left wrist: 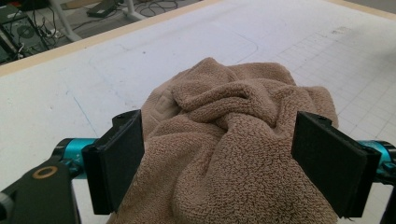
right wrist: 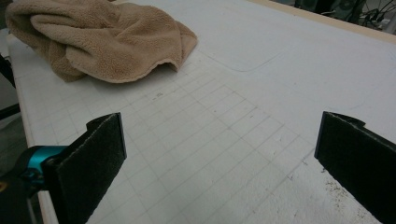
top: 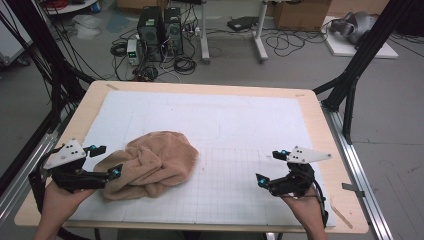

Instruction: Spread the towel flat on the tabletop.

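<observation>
- A tan towel (top: 150,165) lies crumpled in a loose heap on the left half of a white gridded mat (top: 240,125) that covers a wooden table (top: 320,130).
- The left gripper (top: 107,162) sits at the towel's left edge. Its jaws are spread wide, one on each side of a bunched fold, and the left gripper view shows gaps between the pads and the cloth, so nothing is pinched yet.
- The right gripper (top: 272,167) hovers over bare mat on the right side, well apart from the towel. Its jaws are also spread and hold nothing.
- Judging by this, the work has barely begun: the towel is neither grasped nor spread out. What remains seems to be closing on the cloth, bringing the right gripper over, and flattening or folding it.
</observation>
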Available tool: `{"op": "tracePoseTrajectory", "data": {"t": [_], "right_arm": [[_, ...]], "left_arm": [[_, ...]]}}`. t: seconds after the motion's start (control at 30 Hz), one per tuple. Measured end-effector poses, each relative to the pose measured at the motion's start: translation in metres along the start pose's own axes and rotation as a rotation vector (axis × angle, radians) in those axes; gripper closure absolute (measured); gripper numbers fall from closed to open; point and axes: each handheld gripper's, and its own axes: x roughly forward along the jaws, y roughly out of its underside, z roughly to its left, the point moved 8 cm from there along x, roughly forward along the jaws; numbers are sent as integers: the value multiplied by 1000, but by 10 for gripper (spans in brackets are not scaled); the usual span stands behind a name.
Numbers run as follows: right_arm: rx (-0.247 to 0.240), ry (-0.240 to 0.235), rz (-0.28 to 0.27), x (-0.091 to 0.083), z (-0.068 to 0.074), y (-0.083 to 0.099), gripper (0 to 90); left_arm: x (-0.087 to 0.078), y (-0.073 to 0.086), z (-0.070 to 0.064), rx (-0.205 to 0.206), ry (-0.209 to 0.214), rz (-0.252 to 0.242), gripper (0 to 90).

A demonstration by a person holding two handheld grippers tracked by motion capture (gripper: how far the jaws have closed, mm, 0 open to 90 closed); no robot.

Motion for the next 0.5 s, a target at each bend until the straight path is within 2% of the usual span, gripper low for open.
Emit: {"op": "tracePoseTrajectory", "data": {"t": [0.5], "right_arm": [[6,1,-1,-1,0,6,9]], "left_arm": [[-2,-6,-3,7,5,-4,176]]}}
